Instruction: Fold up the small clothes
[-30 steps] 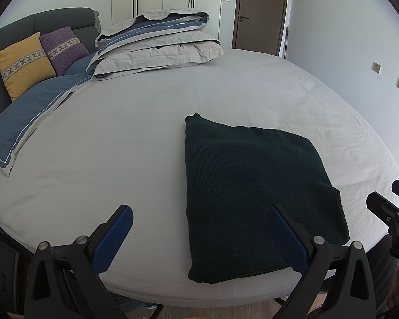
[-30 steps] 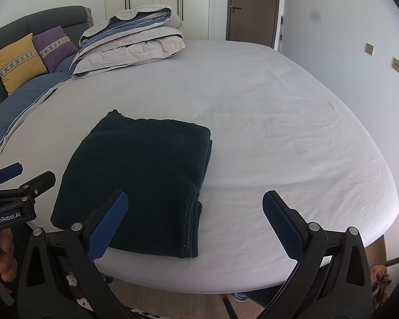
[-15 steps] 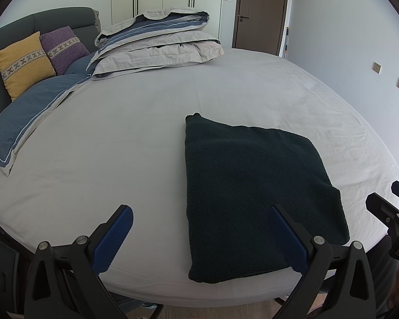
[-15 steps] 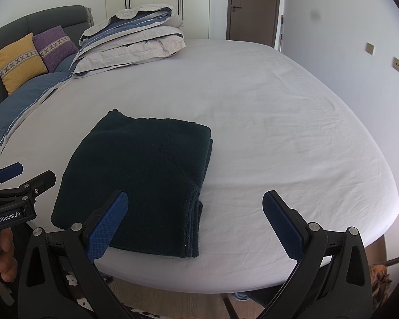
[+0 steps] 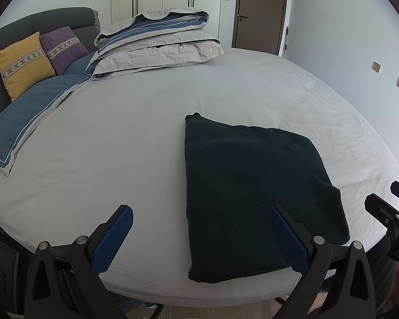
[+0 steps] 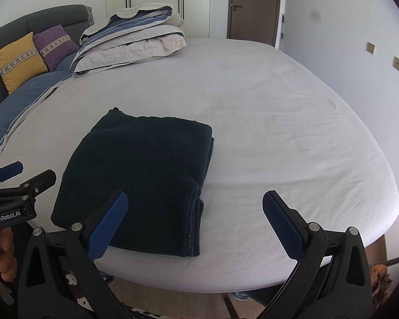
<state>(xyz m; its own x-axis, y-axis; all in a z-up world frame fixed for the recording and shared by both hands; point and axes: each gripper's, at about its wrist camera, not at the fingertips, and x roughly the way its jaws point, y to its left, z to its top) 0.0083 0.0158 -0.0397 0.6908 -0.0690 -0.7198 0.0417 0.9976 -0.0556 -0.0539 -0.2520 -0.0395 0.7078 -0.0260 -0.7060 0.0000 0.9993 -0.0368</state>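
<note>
Nothing moved: folded dark sweater (image 5: pixel 252 191) lies on white-sheeted bed (image 5: pixel 119 138).

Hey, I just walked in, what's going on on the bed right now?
A person is holding a two-finger gripper in each hand, working on folding small clothes. A dark green garment lies folded in a neat stack near the front edge of the bed. The left gripper and the right gripper are both open and empty, hovering at the bed's edge without touching the garment. Folded bedding and pillows sit at the far side.
</note>
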